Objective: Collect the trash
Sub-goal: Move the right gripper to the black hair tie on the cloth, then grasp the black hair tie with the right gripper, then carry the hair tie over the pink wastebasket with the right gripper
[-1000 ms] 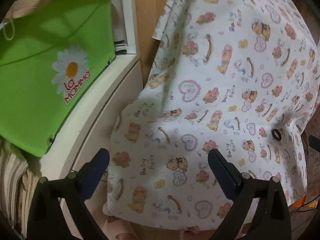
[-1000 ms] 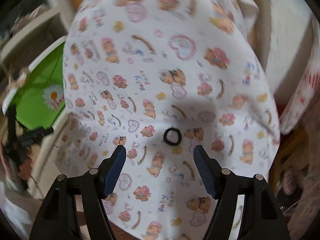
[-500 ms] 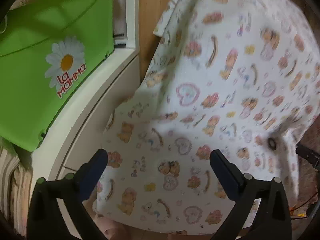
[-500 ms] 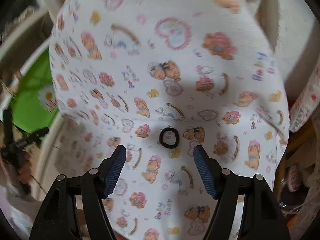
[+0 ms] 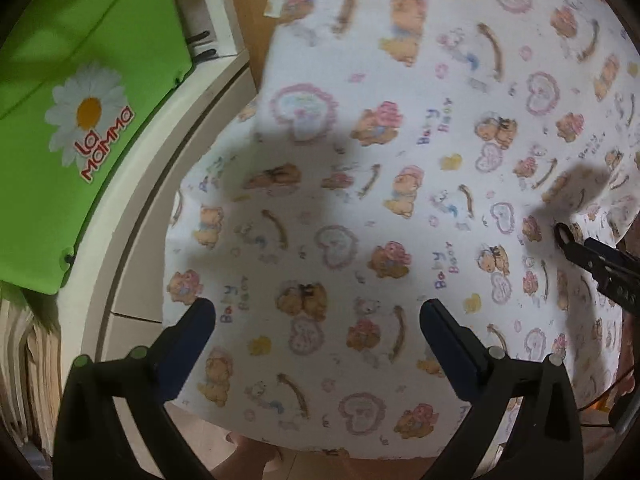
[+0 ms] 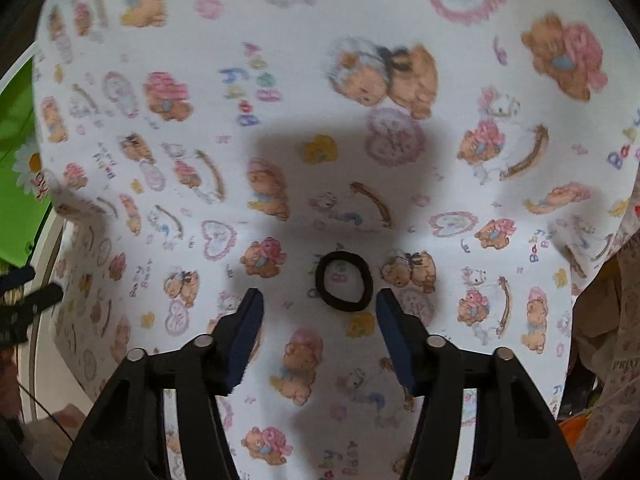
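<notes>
1. The step in hand is judged to be the pick-up of a small black elastic hair-tie ring, which lies flat on a white cotton cloth printed with teddy bears and pink hearts.
2. In the right wrist view, the ring is seen just ahead of the fingertips of the right gripper, slightly toward the right finger, and is not yet touched.
3. The jaws of the right gripper have just been closing; they stand partly apart, with only printed cloth between the blue pads.
4. For a clean pick, the gripper is best advanced until the ring lies between the pads, with one pad set inside the loop or both across its band.
5. A risk is judged: the soft cloth may be pinched together with the ring, so only a shallow press into the fabric is advised.
6. The left gripper is held with its jaws spread wide over the same cloth, and nothing is pinched.
7. In the left wrist view, the ring is seen at the far right, at the tip of the other gripper.
8. A green plastic panel with a daisy logo stands beside white furniture at the left, well apart from the ring.
</notes>
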`<state>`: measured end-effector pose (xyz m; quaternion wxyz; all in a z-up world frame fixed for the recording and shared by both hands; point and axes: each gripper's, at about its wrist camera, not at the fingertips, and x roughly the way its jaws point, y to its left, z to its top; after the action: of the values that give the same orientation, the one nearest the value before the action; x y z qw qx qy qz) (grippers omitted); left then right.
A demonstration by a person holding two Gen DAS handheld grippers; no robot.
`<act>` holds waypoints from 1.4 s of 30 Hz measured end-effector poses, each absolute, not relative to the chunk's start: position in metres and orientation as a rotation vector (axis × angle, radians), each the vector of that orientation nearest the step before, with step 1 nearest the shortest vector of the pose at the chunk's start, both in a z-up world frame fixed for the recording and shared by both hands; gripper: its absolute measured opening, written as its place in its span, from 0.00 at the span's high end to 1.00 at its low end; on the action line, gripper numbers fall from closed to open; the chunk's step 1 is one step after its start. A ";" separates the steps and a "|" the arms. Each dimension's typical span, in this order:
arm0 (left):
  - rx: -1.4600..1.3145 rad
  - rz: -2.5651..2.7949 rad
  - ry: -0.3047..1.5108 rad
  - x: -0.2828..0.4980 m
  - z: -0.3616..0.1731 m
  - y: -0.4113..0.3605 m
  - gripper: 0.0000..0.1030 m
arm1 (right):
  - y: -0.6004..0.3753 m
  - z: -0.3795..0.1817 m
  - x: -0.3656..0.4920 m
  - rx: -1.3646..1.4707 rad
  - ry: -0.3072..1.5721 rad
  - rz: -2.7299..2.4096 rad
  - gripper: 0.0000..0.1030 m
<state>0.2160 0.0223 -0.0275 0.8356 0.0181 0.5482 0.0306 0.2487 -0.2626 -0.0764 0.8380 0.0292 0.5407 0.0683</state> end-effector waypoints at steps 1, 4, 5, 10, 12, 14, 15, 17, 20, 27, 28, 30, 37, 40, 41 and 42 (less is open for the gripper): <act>0.033 0.051 1.160 0.216 -0.028 0.020 0.01 | -0.264 -0.078 0.250 0.069 1.149 0.141 0.48; 0.041 0.042 1.155 0.215 -0.028 0.016 0.01 | -0.270 -0.079 0.253 0.085 1.150 0.127 0.59; 0.043 0.046 1.152 0.216 -0.029 0.016 0.01 | -0.272 -0.079 0.253 0.094 1.146 0.123 0.62; -0.001 0.064 1.140 0.218 -0.024 0.029 0.01 | -0.279 -0.080 0.253 0.106 1.117 0.084 0.78; -0.006 0.067 1.124 0.217 -0.020 0.032 0.01 | -0.277 -0.085 0.254 0.082 1.130 0.070 0.84; -0.001 0.060 1.107 0.218 -0.020 0.035 0.01 | -0.275 -0.091 0.255 0.058 1.141 0.050 0.91; -0.001 0.059 1.102 0.216 -0.020 0.035 0.01 | -0.274 -0.093 0.255 0.052 1.142 0.044 0.92; 0.001 0.045 1.107 0.216 -0.020 0.035 0.01 | -0.277 -0.094 0.254 0.081 1.139 0.067 0.94; -0.002 0.051 1.101 0.215 -0.018 0.037 0.01 | -0.296 -0.093 0.252 0.224 1.128 0.098 0.95; 0.039 -0.016 1.032 0.196 -0.001 0.033 0.01 | -0.305 -0.054 0.223 0.216 1.008 0.140 0.95; 0.028 -0.032 1.034 0.195 0.000 0.033 0.01 | -0.303 -0.047 0.216 0.209 0.992 0.158 0.95; 0.007 -0.052 1.057 0.188 0.001 0.033 0.01 | -0.293 -0.033 0.197 0.158 0.956 0.181 0.95; 0.025 -0.029 1.026 0.165 -0.006 0.026 0.01 | -0.242 -0.007 0.154 0.130 0.922 0.285 0.95; -0.023 -0.068 1.020 0.153 -0.007 0.023 0.02 | -0.224 -0.002 0.133 0.066 0.902 0.318 0.95; -0.024 -0.066 1.015 0.147 -0.008 0.021 0.02 | -0.223 -0.002 0.129 0.072 0.904 0.327 0.95; -0.022 -0.068 1.009 0.141 -0.008 0.017 0.06 | -0.222 -0.003 0.122 0.087 0.911 0.337 0.95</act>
<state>0.1414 0.0175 -0.0075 0.8748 -0.0105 0.4832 -0.0327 0.1223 -0.2223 -0.0029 0.8834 0.0420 0.4377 0.1621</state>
